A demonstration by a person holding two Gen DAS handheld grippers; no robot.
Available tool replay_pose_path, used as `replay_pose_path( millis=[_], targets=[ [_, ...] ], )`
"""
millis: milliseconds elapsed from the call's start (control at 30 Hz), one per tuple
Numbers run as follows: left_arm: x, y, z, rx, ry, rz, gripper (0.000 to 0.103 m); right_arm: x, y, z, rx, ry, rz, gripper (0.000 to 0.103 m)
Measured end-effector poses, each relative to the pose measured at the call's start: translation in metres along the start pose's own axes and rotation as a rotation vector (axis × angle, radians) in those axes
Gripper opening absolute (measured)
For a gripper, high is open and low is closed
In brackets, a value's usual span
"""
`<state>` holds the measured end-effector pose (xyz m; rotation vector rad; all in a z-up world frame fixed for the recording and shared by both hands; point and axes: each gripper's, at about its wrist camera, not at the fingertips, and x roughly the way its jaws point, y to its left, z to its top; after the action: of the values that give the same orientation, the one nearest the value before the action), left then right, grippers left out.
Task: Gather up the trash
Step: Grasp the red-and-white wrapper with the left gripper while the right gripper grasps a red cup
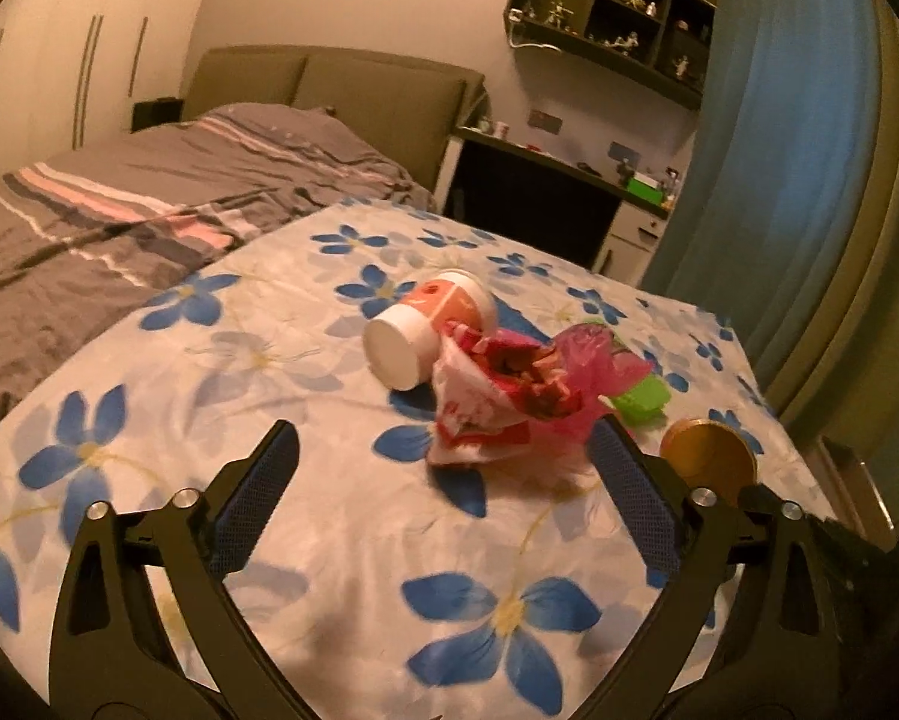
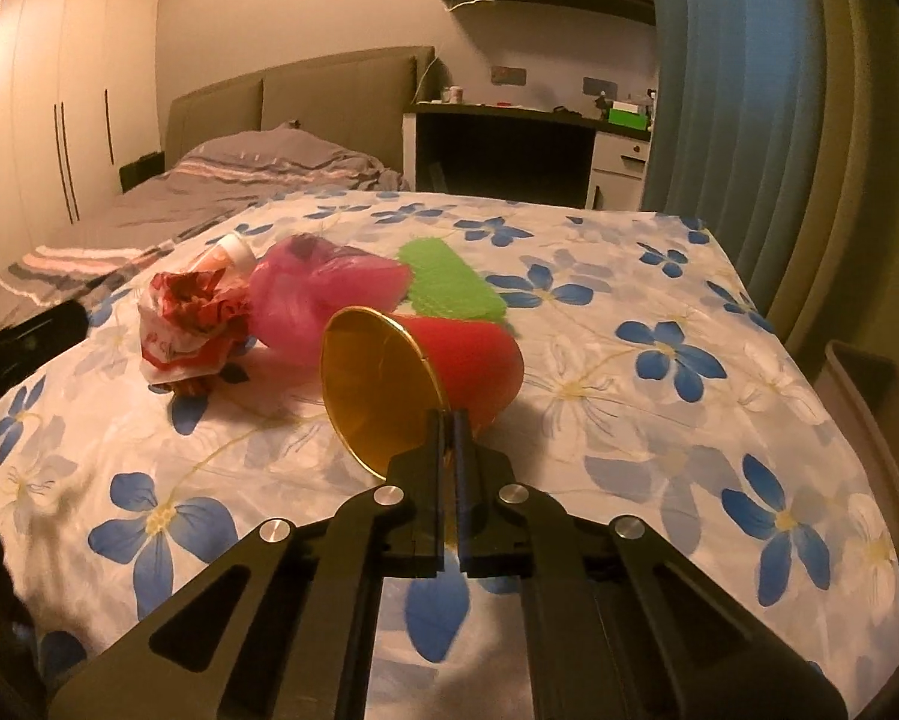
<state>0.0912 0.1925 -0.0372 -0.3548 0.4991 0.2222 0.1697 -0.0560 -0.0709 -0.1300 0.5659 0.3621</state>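
Note:
A red cup with a gold inside (image 2: 479,360) lies on its side on the flowered tablecloth (image 2: 659,480). My right gripper (image 2: 448,420) is shut on the near part of its rim. To its left lie a pink plastic bag (image 2: 311,300), a crumpled red-and-white wrapper (image 2: 185,318) and a green mesh piece (image 2: 449,282). In the left wrist view my left gripper (image 1: 443,438) stands open just short of the wrapper (image 1: 479,414), with nothing between its pads. A white-and-orange cup (image 1: 425,324) lies tipped over behind the wrapper. The gold cup mouth (image 1: 710,459) shows beside the right finger.
A grey bin (image 2: 869,408) stands below the table's right edge. A blue curtain (image 2: 737,90) hangs beyond that edge. A bed with a grey striped cover (image 1: 119,210) lies beyond the far left side, and a desk (image 2: 527,138) stands behind.

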Motion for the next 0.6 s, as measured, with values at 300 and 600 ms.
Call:
replay_pose_path(
  millis=[300, 600],
  targets=[
    [0.043, 0.001, 0.023, -0.019, 0.062, -0.074, 0.080, -0.013, -0.020, 0.002, 0.037, -0.025, 0.022, 0.004],
    [0.073, 0.006, 0.016, -0.068, 0.182, -0.200, 0.038, -0.021, -0.035, 0.003, 0.052, -0.048, 0.035, 0.004]
  ],
)
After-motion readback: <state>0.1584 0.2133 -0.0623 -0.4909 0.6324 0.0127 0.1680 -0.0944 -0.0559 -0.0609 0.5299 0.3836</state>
